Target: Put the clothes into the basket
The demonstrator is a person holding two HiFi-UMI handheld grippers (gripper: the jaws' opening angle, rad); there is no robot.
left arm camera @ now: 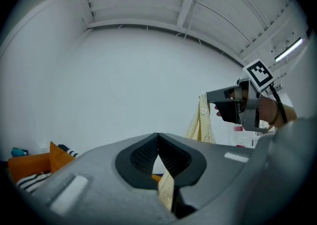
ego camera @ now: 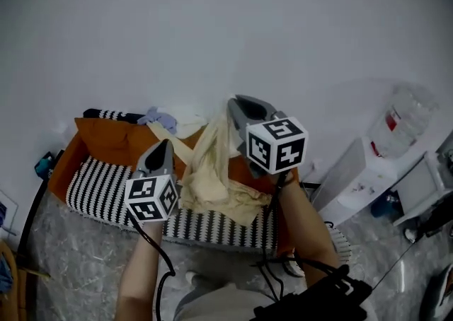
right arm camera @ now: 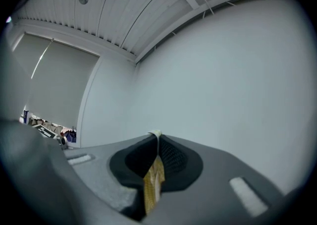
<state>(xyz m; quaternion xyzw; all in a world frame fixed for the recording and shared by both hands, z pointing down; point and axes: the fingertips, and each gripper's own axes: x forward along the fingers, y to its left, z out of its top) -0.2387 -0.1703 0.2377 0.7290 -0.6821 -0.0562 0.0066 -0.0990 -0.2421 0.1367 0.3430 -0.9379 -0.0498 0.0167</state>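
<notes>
Hanging between both tools, the pale yellow garment is clear of the floor and spread over the right half of the basket. The basket is striped outside and orange-lined, and it stands on the floor against the white wall.

The left gripper has its jaws pressed together on one edge of the cloth; its own view shows the fabric nipped at the throat and trailing downward. The right gripper is likewise clamped on an upper edge, with a fold standing just proud of the closed pads in its own view.

The cloth's long axis runs from the left gripper, nearer and lower, to the right gripper, farther and higher. The bulk sags between and below them. Whether the lowest folds touch the basket's lining cannot be told.

Key relation: the basket's opening lies directly beneath the garment, with more free room to the left. The left gripper sits nearer the middle of the opening, while the right is over the right rim. Both point roughly level toward the wall, forearms extended, marker cubes up.

In my judgement the garment is positioned for lowering, and a small shift left would keep the right-hand folds from draping over the near rim.

A blue cloth lies at the basket's far rim. A water dispenser stands well apart to the right.
</notes>
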